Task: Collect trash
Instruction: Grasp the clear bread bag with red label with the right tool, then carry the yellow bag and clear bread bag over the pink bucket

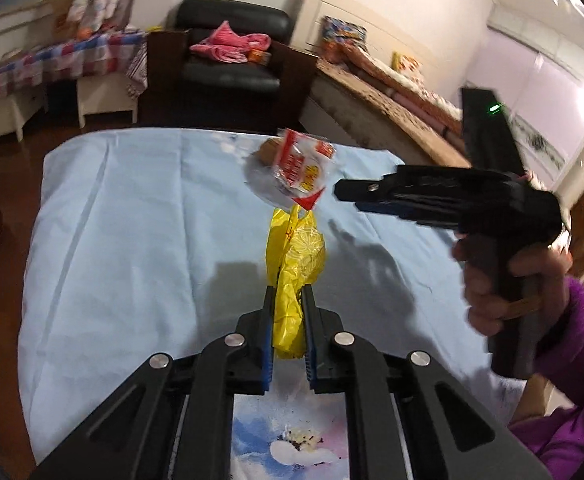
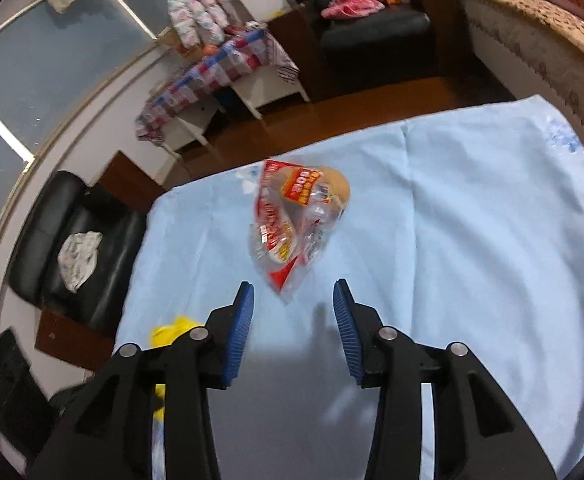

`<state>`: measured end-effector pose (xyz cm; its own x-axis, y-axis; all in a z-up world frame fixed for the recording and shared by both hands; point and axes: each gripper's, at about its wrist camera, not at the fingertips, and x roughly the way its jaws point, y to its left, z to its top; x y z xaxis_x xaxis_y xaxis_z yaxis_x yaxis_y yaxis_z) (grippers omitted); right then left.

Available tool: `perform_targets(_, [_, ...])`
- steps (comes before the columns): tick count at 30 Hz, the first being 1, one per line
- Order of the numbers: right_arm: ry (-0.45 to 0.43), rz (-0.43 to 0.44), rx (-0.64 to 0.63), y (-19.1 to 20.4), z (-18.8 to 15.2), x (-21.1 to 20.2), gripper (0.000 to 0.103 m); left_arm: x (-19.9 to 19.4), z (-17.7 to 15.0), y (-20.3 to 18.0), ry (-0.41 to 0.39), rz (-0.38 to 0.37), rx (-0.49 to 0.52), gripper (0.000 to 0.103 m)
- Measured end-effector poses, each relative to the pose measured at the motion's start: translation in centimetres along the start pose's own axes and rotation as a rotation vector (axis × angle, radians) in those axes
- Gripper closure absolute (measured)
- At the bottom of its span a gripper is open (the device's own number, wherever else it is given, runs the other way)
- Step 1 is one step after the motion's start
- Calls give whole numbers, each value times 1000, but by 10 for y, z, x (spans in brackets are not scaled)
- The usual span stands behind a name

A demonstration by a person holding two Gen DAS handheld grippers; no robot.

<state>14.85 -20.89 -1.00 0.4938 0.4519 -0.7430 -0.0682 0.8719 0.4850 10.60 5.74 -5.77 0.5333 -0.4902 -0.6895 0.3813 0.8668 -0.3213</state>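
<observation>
Right wrist: crumpled red-printed clear wrapper [image 2: 292,224]

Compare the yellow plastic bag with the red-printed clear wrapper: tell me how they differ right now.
The yellow plastic bag is opaque and plain yellow; the red-printed clear wrapper is see-through with red and yellow print. The yellow plastic bag is clamped in the left hand-held gripper; the red-printed clear wrapper is ungripped, ahead of the open right hand-held gripper. Both are crumpled plastic over the light blue cloth.
</observation>
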Motion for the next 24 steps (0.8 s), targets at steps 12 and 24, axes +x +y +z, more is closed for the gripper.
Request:
perform_targets(12, [-35,-9,39,2,19,38,61,4,-6,8,1,12,-76,92])
perform_targets(24, [-56,38,-26,-3,8,13,99,-5,-4,-10,-23,36,-57,92])
